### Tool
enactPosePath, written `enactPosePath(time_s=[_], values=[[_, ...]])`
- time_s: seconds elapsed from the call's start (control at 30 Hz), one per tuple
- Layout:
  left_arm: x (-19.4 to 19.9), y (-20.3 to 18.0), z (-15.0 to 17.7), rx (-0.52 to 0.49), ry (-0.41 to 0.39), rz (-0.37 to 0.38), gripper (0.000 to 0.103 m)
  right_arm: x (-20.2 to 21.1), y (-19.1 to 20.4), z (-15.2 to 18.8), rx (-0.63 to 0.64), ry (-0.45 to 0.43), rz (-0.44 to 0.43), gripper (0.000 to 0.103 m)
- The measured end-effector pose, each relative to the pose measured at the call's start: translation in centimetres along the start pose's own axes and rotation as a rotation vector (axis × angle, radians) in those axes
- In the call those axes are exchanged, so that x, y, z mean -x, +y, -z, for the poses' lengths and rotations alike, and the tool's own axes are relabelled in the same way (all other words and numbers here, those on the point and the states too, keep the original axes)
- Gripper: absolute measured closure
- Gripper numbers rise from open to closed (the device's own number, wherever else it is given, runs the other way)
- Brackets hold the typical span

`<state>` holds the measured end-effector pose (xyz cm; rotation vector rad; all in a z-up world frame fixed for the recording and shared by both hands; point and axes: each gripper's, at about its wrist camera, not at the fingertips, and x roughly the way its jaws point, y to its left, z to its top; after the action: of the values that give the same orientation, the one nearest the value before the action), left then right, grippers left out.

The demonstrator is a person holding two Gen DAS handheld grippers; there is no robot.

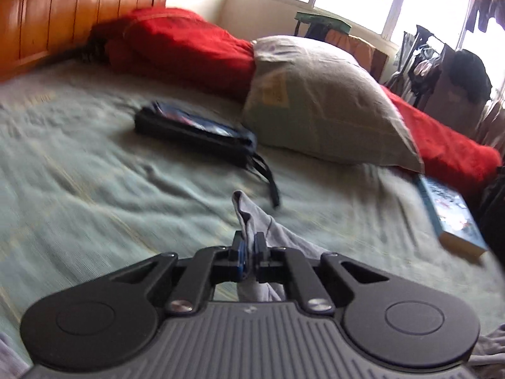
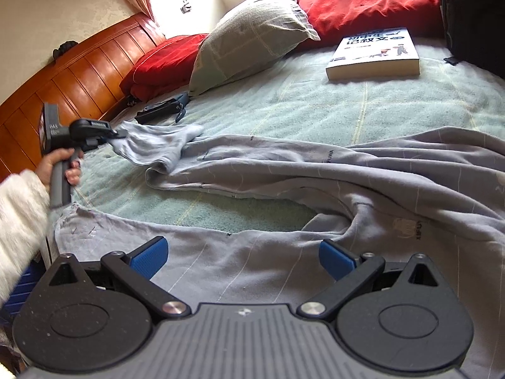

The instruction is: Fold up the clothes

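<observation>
Right, left gripper [image 1: 248, 246] is clamped tight on a bunched end of the grey garment [image 2: 284, 173], a pinch of cloth sticking up between the pads and more hanging below. No earlier view to compare. In the right wrist view the same gripper [image 2: 115, 134] sits at the far left, held by a hand [image 2: 60, 165] in a fuzzy white sleeve [image 2: 19, 214], gripping the sleeve end of the garment, which is lifted off the bedsheet there.

Right gripper [image 2: 243, 257] is wide open, blue pads [image 2: 151, 254] well apart, hovering over the near part of the garment with nothing between them. Whether the pads touch the cloth I cannot tell.

Garment lies spread and rumpled across the pale green bedsheet [image 2: 347, 101], thin pale stripes on it, small printed logo near the right side. One long part runs from the left gripper toward the right edge of the frame, another runs along the near edge under the right gripper; a patch of sheet shows between them.

Other stuff on the bed: book [image 2: 375, 52] lying flat beyond the garment, grey-green pillow [image 2: 249, 34] leaning on a red blanket [image 2: 372, 3], dark pouch [image 2: 161, 109] with a strap near the wooden headboard [image 2: 79, 75]. Left wrist view is motion blurred; window bright at the back.
</observation>
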<state>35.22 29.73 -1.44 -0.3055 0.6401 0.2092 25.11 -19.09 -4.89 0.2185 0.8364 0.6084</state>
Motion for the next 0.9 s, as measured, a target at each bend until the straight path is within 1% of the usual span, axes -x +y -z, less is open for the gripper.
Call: enactPosePath(time_s=[0.17, 0.4, 0.47, 0.57, 0.7, 0.73, 0.77, 0.8, 0.83, 0.87, 0.9], values=[[0.6, 1.1, -2.4, -0.106, -0.029, -0.134, 0.099, 0.0, 0.1, 0.0, 0.005, 0.002, 0.012, 0.000], [-0.1, 2.7, -4.1, -0.191, -0.034, -0.248, 0.099, -0.5, 0.0, 0.0, 0.001, 0.009, 0.035, 0.000], [-0.1, 3.1, -4.5, -0.210, -0.040, -0.272, 0.099, -0.6, 0.0, 0.0, 0.002, 0.013, 0.043, 0.000], [0.1, 3.8, -5.4, -0.209, -0.050, -0.302, 0.099, -0.8, 0.0, -0.1, 0.002, 0.013, 0.052, 0.000], [0.5, 4.7, -6.1, -0.180, -0.084, -0.305, 0.099, -1.0, 0.1, -0.1, 0.004, 0.014, 0.061, 0.000], [0.4, 4.9, -6.1, -0.174, -0.083, -0.302, 0.098, -1.1, 0.2, -0.1, 0.005, 0.016, 0.063, 0.000], [0.2, 5.1, -6.0, -0.172, -0.072, -0.301, 0.096, -1.2, 0.3, -0.1, 0.006, 0.019, 0.064, 0.000], [-0.1, 5.3, -5.9, -0.174, -0.054, -0.310, 0.090, -1.2, 0.3, -0.1, 0.008, 0.021, 0.064, 0.000], [-0.5, 5.5, -5.7, -0.178, -0.034, -0.329, 0.088, -1.2, 0.4, 0.0, 0.011, 0.023, 0.064, 0.000], [-0.9, 5.6, -5.5, -0.185, -0.020, -0.349, 0.088, -1.3, 0.5, 0.0, 0.013, 0.025, 0.063, 0.000], [-1.1, 5.8, -5.2, -0.192, -0.015, -0.366, 0.087, -1.3, 0.6, 0.0, 0.016, 0.027, 0.063, 0.000]])
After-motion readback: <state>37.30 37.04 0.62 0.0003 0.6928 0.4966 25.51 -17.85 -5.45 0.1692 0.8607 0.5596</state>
